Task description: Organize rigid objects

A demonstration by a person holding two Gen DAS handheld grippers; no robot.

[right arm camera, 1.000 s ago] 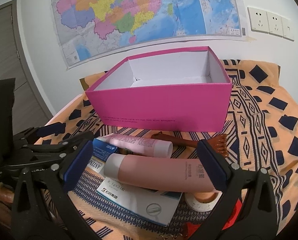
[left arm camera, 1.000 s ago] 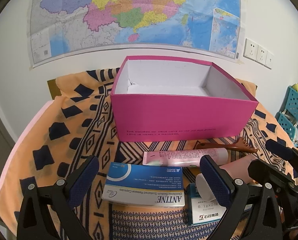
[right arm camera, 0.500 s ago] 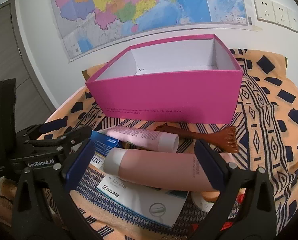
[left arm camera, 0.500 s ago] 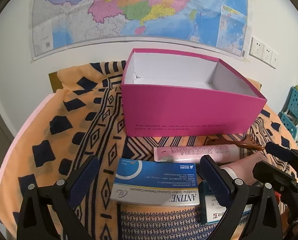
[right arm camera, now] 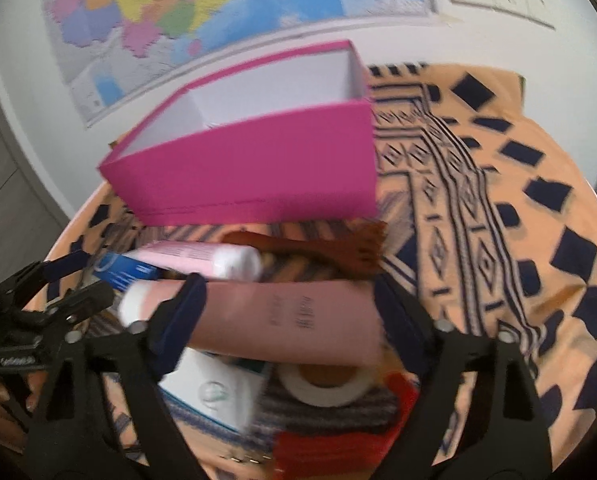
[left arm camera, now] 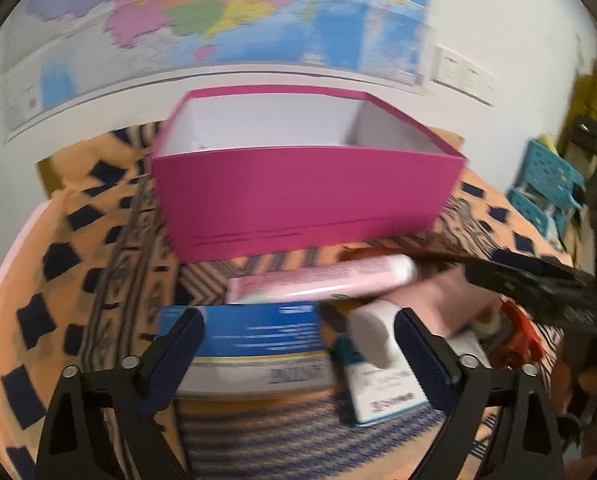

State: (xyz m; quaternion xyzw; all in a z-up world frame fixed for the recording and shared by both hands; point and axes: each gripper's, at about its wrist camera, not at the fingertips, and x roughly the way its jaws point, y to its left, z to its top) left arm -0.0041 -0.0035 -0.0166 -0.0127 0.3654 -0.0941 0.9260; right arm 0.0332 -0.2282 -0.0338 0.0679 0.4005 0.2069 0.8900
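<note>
I'm at the pick-up step: my left gripper point(left arm camera: 298, 340) is closing around the blue medicine box point(left arm camera: 254, 344), my right gripper point(right arm camera: 290, 312) around the fat pink tube point(right arm camera: 290, 320), neither visibly clamped yet. Both lie before the magenta box point(left arm camera: 306, 196) (apparently empty). Next I need firm grips, then lifts over its near wall.

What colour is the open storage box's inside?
White inside the pink box, clearest in the left wrist view.

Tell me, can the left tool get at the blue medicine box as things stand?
Probably yes. The left tool is closing with the blue medicine box between its fingers, nothing lying on it; the slim pink tube lies just beyond.
</note>
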